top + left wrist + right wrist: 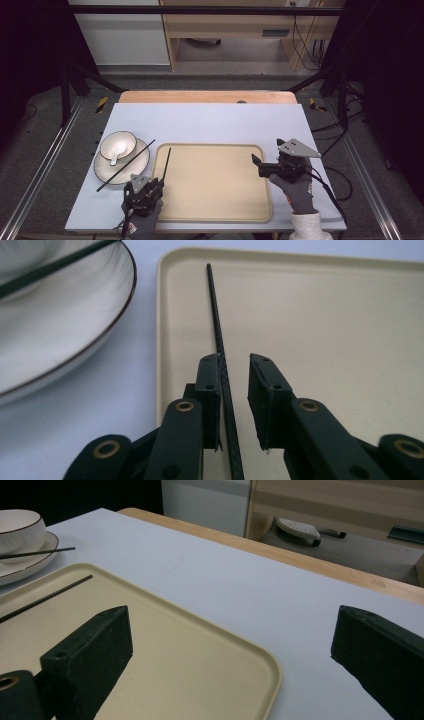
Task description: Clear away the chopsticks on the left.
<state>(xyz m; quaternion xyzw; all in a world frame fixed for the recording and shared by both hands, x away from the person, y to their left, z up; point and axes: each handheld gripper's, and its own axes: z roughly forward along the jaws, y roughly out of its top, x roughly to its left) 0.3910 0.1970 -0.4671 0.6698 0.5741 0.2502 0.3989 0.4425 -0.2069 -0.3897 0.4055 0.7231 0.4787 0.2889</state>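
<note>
Chopstick (216,315) between left gripper (235,395) jaws

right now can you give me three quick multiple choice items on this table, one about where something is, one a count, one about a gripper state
1. Where does the chopstick between the left gripper's jaws lie?
A. across the bowl
B. on the tray near its left edge
C. on the bare table right of the tray

2. How many chopsticks are in the scene?
A. one
B. two
C. four

3. How does the right gripper stand?
A. open, holding nothing
B. shut on a spoon
C. shut on the tray rim

Answers:
1 B: the left gripper view shows it lying along the tray just inside the left rim.
2 B: one lies on the tray, the other chopstick across the plate.
3 A: the right gripper view shows its jaws wide apart with nothing between them.
</note>
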